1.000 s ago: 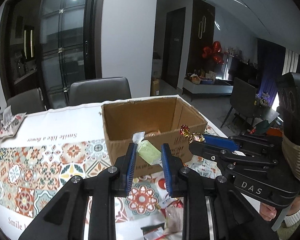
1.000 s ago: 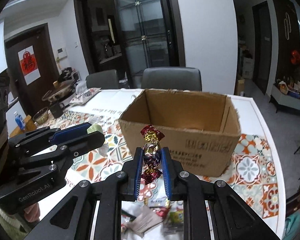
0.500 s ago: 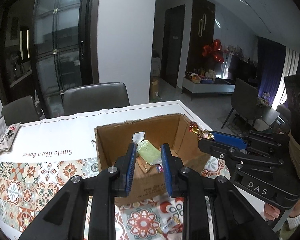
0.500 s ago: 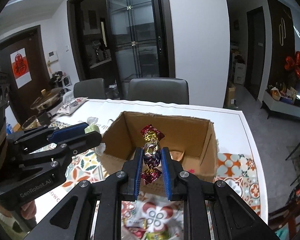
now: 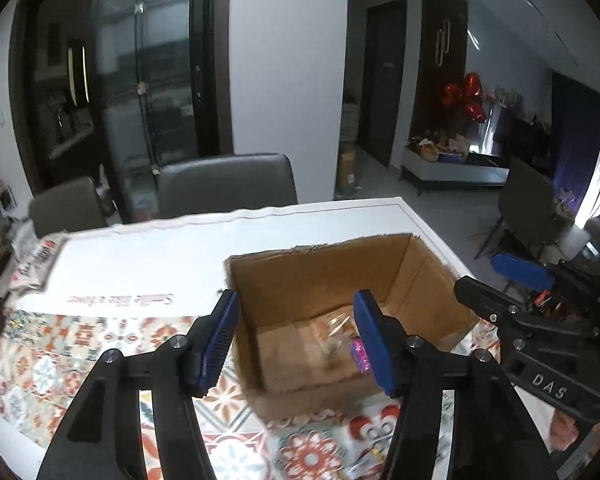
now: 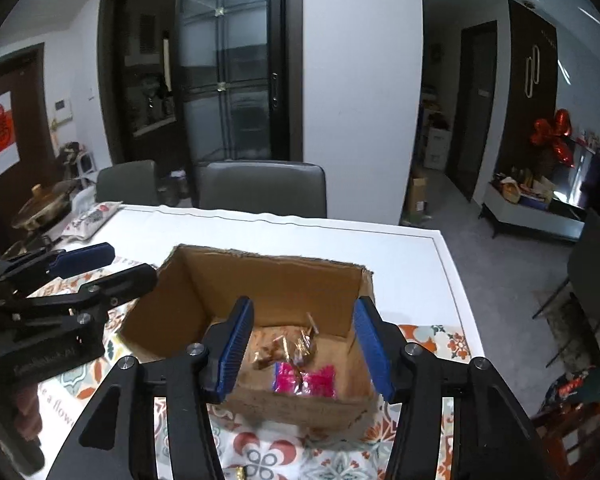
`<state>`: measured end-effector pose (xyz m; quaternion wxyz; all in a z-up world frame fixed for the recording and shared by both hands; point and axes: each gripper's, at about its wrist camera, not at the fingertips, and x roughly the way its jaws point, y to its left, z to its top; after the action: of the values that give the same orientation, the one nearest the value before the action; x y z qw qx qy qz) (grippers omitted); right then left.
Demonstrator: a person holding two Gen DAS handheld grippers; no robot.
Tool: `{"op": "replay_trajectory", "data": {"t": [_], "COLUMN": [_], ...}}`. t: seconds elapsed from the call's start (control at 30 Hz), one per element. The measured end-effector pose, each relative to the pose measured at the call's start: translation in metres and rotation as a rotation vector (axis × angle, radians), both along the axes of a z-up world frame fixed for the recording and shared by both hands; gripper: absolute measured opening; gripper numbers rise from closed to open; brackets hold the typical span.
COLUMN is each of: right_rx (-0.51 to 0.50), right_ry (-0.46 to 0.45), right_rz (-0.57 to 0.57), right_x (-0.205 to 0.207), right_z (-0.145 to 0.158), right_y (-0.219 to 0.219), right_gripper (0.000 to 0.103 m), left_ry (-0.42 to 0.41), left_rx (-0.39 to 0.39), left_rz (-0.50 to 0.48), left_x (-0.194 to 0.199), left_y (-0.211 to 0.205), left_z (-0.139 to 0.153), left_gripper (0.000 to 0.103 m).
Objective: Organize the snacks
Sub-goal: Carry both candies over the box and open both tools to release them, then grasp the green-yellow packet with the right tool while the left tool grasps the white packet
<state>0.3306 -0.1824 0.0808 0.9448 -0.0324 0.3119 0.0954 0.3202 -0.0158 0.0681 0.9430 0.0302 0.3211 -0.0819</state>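
An open cardboard box [image 5: 324, 272] [image 6: 276, 280] stands on the patterned tablecloth. Both grippers hover above its open top. The jaws of my left gripper [image 5: 296, 336] are opening, with nothing between them. My right gripper [image 6: 304, 344] is likewise opening and holds nothing. On the box floor lie wrapped snacks: a pink packet [image 6: 306, 378] and gold-brown wrapped candies [image 6: 288, 348]; the left wrist view also shows a pink packet [image 5: 360, 356] and clear wrappers [image 5: 332, 332]. Each gripper appears at the edge of the other's view.
Loose snack wrappers [image 5: 364, 460] lie on the cloth in front of the box. A snack bag [image 6: 92, 218] and a pot [image 6: 44, 204] sit at the table's far left. Two grey chairs [image 6: 260, 188] stand behind the table. The table's right edge [image 6: 456, 280] is close to the box.
Both grippers moved forward over the box and opened. The green candy left the left jaws and the red-gold foil candy left the right jaws; neither is clearly seen now.
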Motion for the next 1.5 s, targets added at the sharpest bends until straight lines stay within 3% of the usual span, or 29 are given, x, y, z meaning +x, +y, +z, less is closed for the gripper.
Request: {"op": "replay_trajectory", "data": {"t": [0.3, 0.63, 1.03, 1.5], "right_rx": [0.067, 0.107, 0.084, 0.061], "right_ry": [0.012, 0.037, 0.113, 0.236], "right_rz": [0.032, 0.054, 0.087, 0.16], "right_x": [-0.058, -0.106, -0.127, -0.131], "right_z": [-0.021, -0.046, -0.086, -0.132], "right_y": [-0.001, -0.007, -0.016, -0.009], "right_gripper": [0.054, 0.054, 0.054, 0.054], "left_ry": [-0.062, -0.064, 0.047, 0.194], "left_rx": [0.036, 0.046, -0.001, -0.035], "left_rz": [-0.001, -0.043, -0.092, -0.13], "left_x": [-0.071, -0.118, -0.14, -0.139], "left_y": [0.002, -0.007, -0.019, -0.03], "left_z": [-0.002, -0.022, -0.07, -0.123], "left_gripper": [0.058, 0.059, 0.058, 0.055]}}
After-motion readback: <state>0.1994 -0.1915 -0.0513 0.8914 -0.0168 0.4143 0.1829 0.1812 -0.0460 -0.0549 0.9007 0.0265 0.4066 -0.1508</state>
